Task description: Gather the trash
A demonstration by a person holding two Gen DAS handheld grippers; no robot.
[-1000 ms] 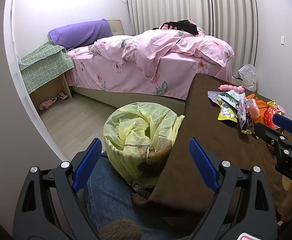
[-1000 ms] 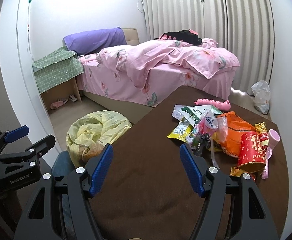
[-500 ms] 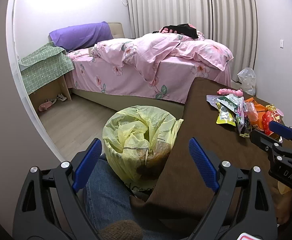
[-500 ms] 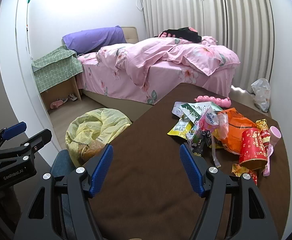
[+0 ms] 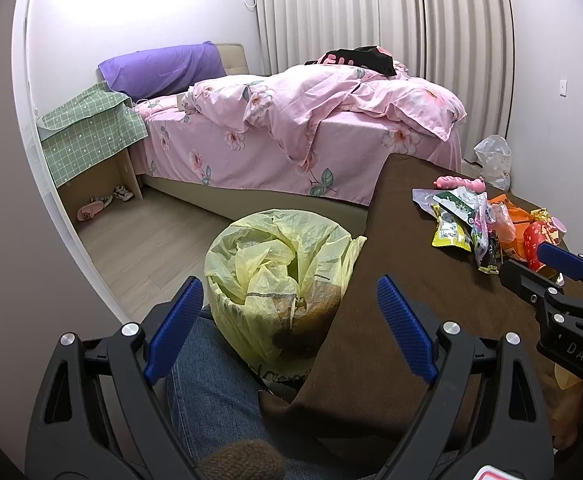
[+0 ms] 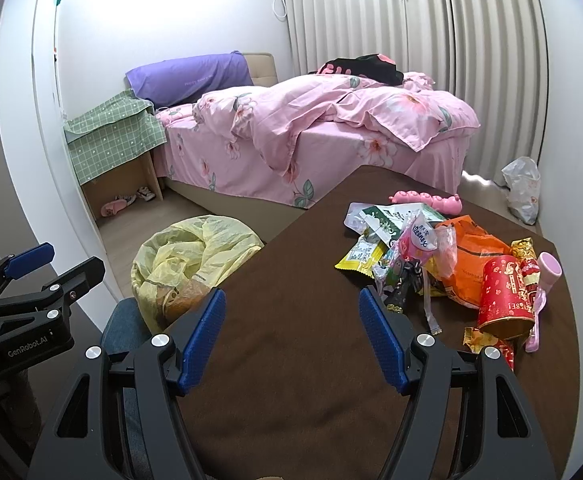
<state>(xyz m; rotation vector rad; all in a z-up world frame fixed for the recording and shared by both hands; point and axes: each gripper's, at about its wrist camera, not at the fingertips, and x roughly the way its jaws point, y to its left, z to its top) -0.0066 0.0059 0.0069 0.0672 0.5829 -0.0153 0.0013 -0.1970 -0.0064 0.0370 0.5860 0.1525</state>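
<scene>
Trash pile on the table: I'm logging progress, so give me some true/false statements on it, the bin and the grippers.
1. The right gripper holds a wrapper. False: it is open and empty.
2. The bin has a yellow liner. True.
3. The red cup stands upright. False: it lies on its side.
4. The trash pile sits on the brown table. True.
5. The left gripper is open. True.

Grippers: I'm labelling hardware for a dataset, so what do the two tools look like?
Both are black plastic clamp-style frames with blue textured pads and silver pivot bolts. The left tool shows white "GenRobot.AI" lettering on its side in the right wrist view; the right tool shows "DAS" in the left wrist view.
</scene>
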